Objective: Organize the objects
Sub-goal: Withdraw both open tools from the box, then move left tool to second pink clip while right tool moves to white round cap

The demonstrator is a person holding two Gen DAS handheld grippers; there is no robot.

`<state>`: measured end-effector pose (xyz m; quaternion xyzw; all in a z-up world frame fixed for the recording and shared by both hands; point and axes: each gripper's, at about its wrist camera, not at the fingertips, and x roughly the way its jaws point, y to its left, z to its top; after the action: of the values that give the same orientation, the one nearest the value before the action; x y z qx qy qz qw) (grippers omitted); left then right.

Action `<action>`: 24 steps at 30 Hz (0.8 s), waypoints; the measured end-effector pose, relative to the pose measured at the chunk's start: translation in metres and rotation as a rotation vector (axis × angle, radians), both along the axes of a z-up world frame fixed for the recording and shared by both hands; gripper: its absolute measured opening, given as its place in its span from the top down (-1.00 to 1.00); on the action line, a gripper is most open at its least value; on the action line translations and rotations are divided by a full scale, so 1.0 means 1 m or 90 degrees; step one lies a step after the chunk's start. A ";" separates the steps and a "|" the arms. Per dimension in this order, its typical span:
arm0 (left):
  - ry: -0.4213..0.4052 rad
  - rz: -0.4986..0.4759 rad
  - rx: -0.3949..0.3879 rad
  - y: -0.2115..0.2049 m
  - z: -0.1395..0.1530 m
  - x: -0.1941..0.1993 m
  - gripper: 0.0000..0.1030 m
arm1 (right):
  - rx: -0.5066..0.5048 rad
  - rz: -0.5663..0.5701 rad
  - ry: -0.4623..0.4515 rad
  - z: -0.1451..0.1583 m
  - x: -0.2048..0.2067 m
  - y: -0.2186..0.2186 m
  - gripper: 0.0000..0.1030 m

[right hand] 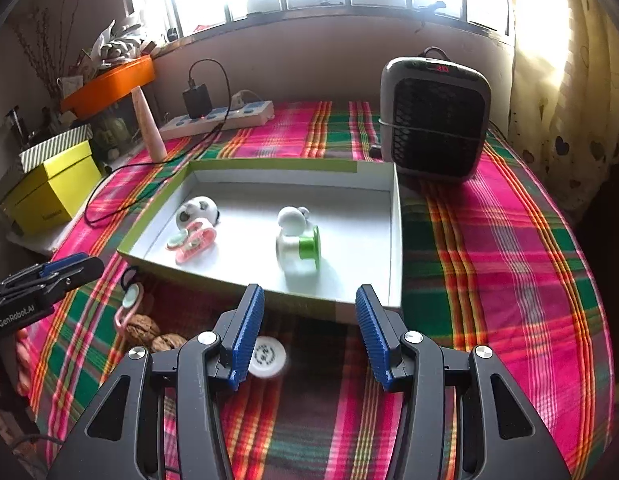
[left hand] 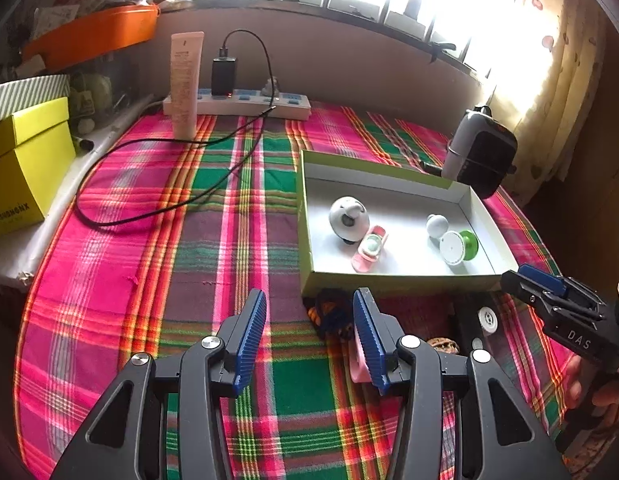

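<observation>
- The shallow box, green outside and white inside, lies on the plaid cloth toward the far right part of the surface, in front of the small heater.
- Inside it, near its left wall, a grey-and-white round toy touches a pink case; toward the middle lie a white ball-shaped piece and a green-and-white spool, just beside each other.
- Outside the box, near its front edge, lie two walnuts, a pink ring-shaped piece, a white round cap and a dark blue-and-orange item.
- The left gripper hovers over the cloth near the box's front left corner, its jaws standing apart with nothing between them.
- The right gripper hangs at the box's front edge, jaws likewise parted and empty; the white cap shows just past its left finger.
- Along the far edge stand a power strip with a black charger and a tall cream tube.
- A yellow box sits off the left edge.
</observation>
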<state>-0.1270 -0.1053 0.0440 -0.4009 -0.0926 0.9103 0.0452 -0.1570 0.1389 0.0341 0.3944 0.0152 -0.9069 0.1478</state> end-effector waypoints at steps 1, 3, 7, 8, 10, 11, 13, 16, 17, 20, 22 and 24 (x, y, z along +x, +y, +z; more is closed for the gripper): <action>-0.002 -0.003 0.001 0.001 -0.001 0.000 0.14 | 0.000 -0.002 0.000 -0.001 0.001 0.001 0.05; -0.004 -0.003 0.001 0.002 -0.002 0.001 0.14 | -0.002 -0.001 0.000 -0.001 0.002 0.002 0.05; -0.009 -0.007 0.007 0.003 -0.005 0.001 0.14 | -0.003 0.011 -0.001 -0.004 0.008 0.002 0.05; -0.010 -0.009 0.008 0.004 -0.006 0.002 0.14 | -0.002 0.013 -0.004 -0.006 0.009 0.002 0.05; -0.013 -0.014 0.012 0.006 -0.007 0.003 0.14 | 0.001 0.017 -0.010 -0.010 0.011 0.001 0.05; -0.014 -0.016 0.012 0.007 -0.008 0.003 0.14 | 0.002 0.019 -0.013 -0.012 0.011 0.000 0.05; -0.018 -0.020 0.014 0.008 -0.010 0.004 0.14 | -0.001 0.027 -0.016 -0.015 0.013 0.000 0.05; -0.024 -0.022 0.018 0.009 -0.013 0.004 0.14 | 0.003 0.033 -0.021 -0.017 0.013 -0.002 0.05; -0.025 -0.022 0.019 0.009 -0.014 0.004 0.14 | 0.001 0.037 -0.022 -0.018 0.014 -0.003 0.05; -0.025 -0.022 0.020 0.008 -0.014 0.004 0.14 | 0.003 0.047 -0.025 -0.020 0.015 -0.006 0.05; -0.024 -0.023 0.019 0.008 -0.014 0.004 0.14 | 0.006 0.050 -0.027 -0.021 0.015 -0.008 0.05; -0.025 -0.024 0.020 0.009 -0.015 0.004 0.14 | 0.009 0.054 -0.031 -0.023 0.014 -0.009 0.05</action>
<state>-0.1226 -0.0968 0.0291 -0.4194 -0.1004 0.8997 0.0672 -0.1425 0.1296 0.0106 0.4160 0.0350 -0.8899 0.1839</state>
